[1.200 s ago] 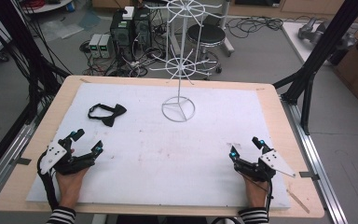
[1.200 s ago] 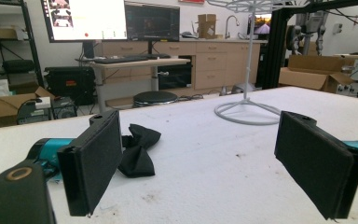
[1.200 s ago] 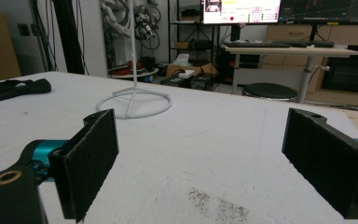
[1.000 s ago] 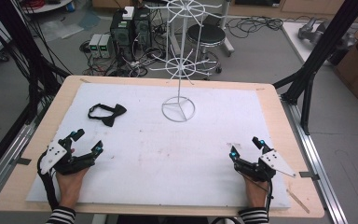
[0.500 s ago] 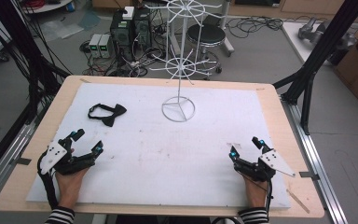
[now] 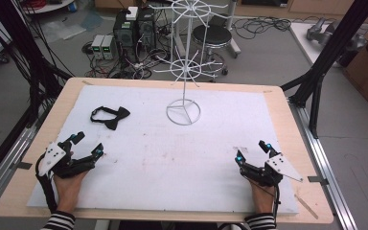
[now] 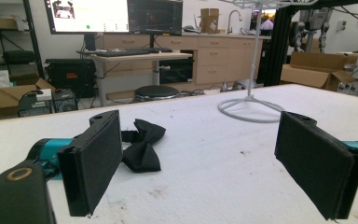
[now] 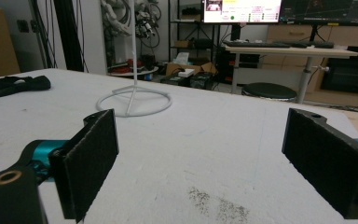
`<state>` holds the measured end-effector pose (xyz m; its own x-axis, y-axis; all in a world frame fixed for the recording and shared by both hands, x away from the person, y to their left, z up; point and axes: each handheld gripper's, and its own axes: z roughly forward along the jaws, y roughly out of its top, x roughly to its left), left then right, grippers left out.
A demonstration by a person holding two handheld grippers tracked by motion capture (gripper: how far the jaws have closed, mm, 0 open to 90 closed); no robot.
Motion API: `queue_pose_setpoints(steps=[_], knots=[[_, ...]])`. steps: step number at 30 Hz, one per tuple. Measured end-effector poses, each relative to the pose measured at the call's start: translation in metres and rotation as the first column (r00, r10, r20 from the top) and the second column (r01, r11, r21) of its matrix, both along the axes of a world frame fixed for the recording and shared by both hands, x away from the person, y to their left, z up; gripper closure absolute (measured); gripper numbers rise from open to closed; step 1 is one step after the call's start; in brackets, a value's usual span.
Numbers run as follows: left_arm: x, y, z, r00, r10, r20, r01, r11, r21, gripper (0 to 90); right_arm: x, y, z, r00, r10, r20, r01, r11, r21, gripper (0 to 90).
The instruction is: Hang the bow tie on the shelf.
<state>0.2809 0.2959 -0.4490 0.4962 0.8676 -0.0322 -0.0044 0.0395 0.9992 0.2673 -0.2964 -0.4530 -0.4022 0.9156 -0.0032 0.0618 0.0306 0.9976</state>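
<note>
Two grippers rest near the table's front edge in the high view: left gripper (image 6: pixel 87 145) and right gripper (image 6: pixel 252 150), both spread wide, holding nothing. Left gripper view: black bow tie (image 7: pixel 141 144) lies just ahead on the white mat (image 7: pixel 205 154). Right gripper view: wire stand (image 8: pixel 133 101) sits beyond bare mat.

Left gripper (image 7: pixel 205 158) jaws spread wide over the white table (image 7: pixel 205 186); black bow tie (image 7: pixel 142 147) lies just past the left jaw, white wire stand (image 7: pixel 251 105) farther back.
</note>
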Motion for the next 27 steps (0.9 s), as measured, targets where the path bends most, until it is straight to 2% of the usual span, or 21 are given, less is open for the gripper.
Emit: queue_pose_setpoints(steps=[5,10,11,12,14,16,17,20,22,25,26,27], knots=[[0.005,0.003,0.012,0.9999,-0.005,-0.012,0.005,0.9997,0.026,15.4,0.000,0.000,0.000,1.0000,-0.001,-0.004,0.001,1.000,0.007,9.7],[0.016,0.003,0.032,0.9995,-0.001,-0.030,0.003,0.9981,0.061,15.5,0.000,-0.001,0.000,1.0000,-0.002,-0.005,0.002,1.000,0.009,9.7],[0.016,0.003,0.032,0.9995,-0.001,-0.030,0.003,0.9981,0.061,15.5,0.000,-0.001,0.000,1.0000,-0.002,-0.006,0.002,1.000,0.008,9.7],[0.021,0.003,0.039,0.9990,0.003,-0.044,0.001,0.9956,0.094,15.5,0.000,0.000,0.000,1.0000,-0.002,-0.006,0.002,1.000,0.009,9.7],[0.023,0.003,0.042,0.9991,0.006,-0.043,-0.002,0.9945,0.105,15.5,0.000,0.000,0.000,1.0000,-0.003,-0.006,0.003,1.000,0.006,9.7],[0.031,0.004,0.050,0.9979,0.007,-0.065,0.002,0.9905,0.138,15.5,0.000,0.000,0.000,1.0000,-0.003,-0.005,0.003,1.000,0.005,9.7],[0.031,0.004,0.050,0.9979,0.007,-0.065,0.002,0.9905,0.138,15.5,0.000,0.000,0.000,1.0000,-0.003,-0.005,0.003,1.000,0.005,9.7],[0.041,0.005,0.058,0.9939,-0.003,-0.111,0.023,0.9843,0.175,15.5,0.000,-0.001,0.000,1.0000,-0.001,-0.007,0.001,1.000,0.009,9.7],[0.046,0.004,0.062,0.9926,-0.011,-0.121,0.033,0.9826,0.183,15.5,0.001,-0.001,0.000,1.0000,-0.002,-0.003,0.002,1.000,0.008,9.7],[0.058,0.004,0.070,0.9867,-0.026,-0.160,0.060,0.9758,0.210,15.5,0.000,-0.001,0.000,1.0000,-0.002,-0.009,0.002,1.000,0.011,9.7],[0.065,0.003,0.075,0.9813,-0.031,-0.190,0.076,0.9699,0.231,15.5,0.000,-0.001,0.000,1.0000,-0.002,-0.009,0.003,1.000,0.011,9.7],[0.065,0.003,0.075,0.9813,-0.031,-0.190,0.076,0.9699,0.231,15.5,0.000,-0.001,0.000,1.0000,-0.002,-0.006,0.002,1.000,0.010,9.7]])
